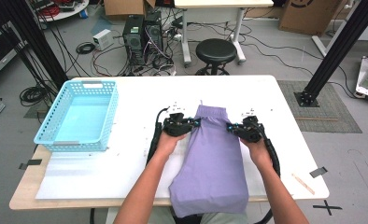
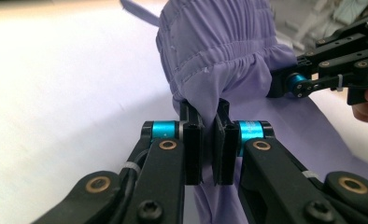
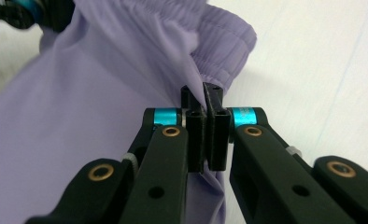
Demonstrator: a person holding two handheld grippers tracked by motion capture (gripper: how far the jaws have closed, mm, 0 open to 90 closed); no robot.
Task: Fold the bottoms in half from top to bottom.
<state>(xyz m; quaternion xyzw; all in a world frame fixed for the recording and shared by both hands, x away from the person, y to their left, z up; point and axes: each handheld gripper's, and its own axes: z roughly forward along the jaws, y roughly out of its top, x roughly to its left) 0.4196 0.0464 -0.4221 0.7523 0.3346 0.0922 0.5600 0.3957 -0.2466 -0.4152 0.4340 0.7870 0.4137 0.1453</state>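
A lilac pair of shorts [image 1: 212, 163] lies on the white table [image 1: 140, 98], its elastic waistband [image 1: 212, 111] at the far end and its legs hanging over the near edge. My left gripper [image 1: 194, 122] is shut on the cloth at the garment's left side just below the waistband [image 2: 210, 56]; a fold of fabric [image 2: 209, 112] is pinched between the jaws. My right gripper [image 1: 230, 126] is shut on the right side, with cloth [image 3: 191, 70] caught between its pads. The right gripper [image 2: 294, 84] also appears across the shorts in the left gripper view.
A light blue plastic basket [image 1: 77, 116] stands at the table's left edge. A wooden stick [image 1: 303, 183] lies near the front right corner. Beyond the table are a black stool [image 1: 215, 51], computer towers [image 1: 142, 35] and cables on the floor.
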